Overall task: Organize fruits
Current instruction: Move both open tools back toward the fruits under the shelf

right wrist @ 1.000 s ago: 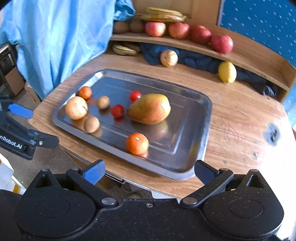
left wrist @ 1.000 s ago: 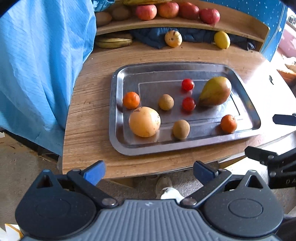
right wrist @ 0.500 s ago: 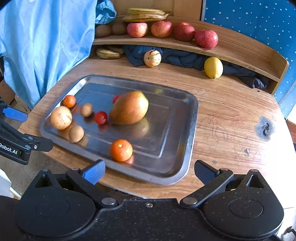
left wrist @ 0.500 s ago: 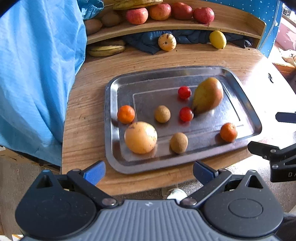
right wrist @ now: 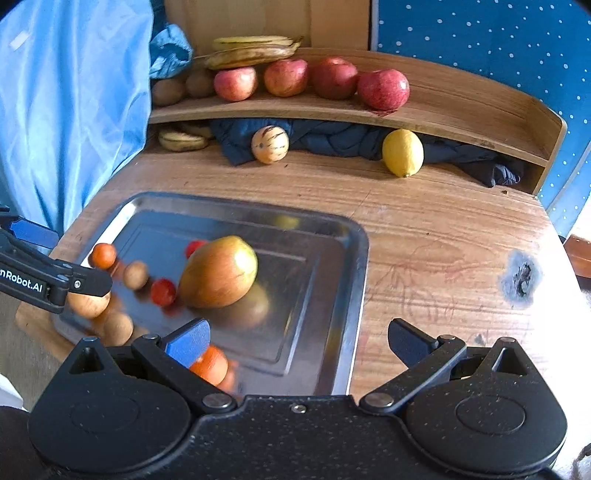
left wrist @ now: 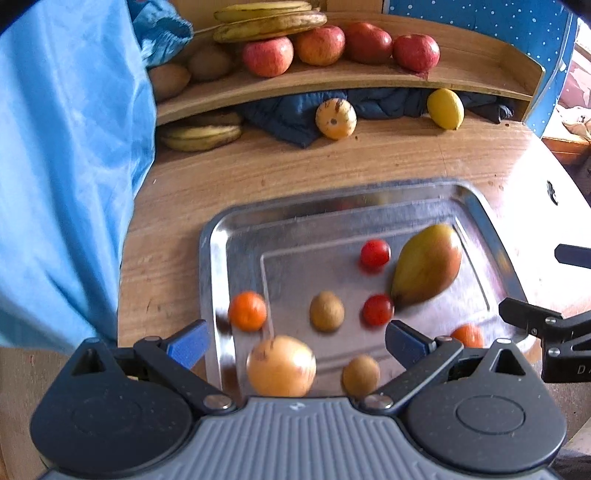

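Both hand-held grippers hang over the near edge of the metal tray [left wrist: 214,258] on the wooden counter [left wrist: 332,162]. Left hand-held gripper [left wrist: 295,341] jaws spread wide, nothing between them. Right hand-held gripper [right wrist: 297,341] likewise wide open and empty; its left blue pad covers part of one mandarin [right wrist: 210,365].

Tray fruit is motion-blurred. Mango [left wrist: 424,266] toward the tray's right side, two small red fruits [left wrist: 375,254] just left of it, type hard to tell. Two small brown fruits [left wrist: 327,311], possibly kiwis. A pale round fruit [left wrist: 280,365] at the near edge, bottom cut off by the left gripper body. Second mandarin [left wrist: 247,311] by the tray's left rim.

At the back, a wooden shelf [left wrist: 332,79] carries four apples [left wrist: 267,56], bananas [left wrist: 269,20] on top, and brown fruits partly hidden by blue cloth [left wrist: 66,166]. Under the shelf: a lemon [left wrist: 445,109], a striped round fruit [left wrist: 335,119], more bananas in shadow, dark fabric [left wrist: 288,118].
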Demonstrator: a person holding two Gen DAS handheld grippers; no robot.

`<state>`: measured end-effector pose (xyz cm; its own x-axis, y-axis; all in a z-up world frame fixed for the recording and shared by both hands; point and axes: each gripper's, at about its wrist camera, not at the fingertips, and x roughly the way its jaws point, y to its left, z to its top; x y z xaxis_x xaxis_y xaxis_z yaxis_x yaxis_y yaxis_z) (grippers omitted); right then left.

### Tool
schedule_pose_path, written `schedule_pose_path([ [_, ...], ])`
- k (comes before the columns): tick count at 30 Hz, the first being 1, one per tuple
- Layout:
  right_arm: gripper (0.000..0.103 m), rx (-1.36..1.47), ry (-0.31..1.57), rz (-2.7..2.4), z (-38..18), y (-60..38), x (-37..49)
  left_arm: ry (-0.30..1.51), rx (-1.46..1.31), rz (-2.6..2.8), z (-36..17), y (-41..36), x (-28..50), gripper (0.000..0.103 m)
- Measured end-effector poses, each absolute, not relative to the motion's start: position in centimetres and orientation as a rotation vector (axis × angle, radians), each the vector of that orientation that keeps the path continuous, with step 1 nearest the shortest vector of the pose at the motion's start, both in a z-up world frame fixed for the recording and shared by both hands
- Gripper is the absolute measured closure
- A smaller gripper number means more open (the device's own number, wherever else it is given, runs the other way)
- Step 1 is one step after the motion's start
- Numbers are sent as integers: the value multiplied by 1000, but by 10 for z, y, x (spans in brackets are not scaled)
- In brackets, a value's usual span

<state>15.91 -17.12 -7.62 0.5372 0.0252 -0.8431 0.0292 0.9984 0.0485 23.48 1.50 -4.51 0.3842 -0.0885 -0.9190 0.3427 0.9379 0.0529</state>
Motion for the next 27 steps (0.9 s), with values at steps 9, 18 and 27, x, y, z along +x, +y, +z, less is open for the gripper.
schedule_pose_path([
  [9,1,76,983,-32,-77,-183,183,1105,270,-324,-44,-9,266,0],
  [18,1,94,976,-66,-82,-192,204,1068,289,-368,-44,-29,295,0],
  [27,1,103,956,-107,-82,-195,217,1083,248,-391,-51,-35,325,0],
])
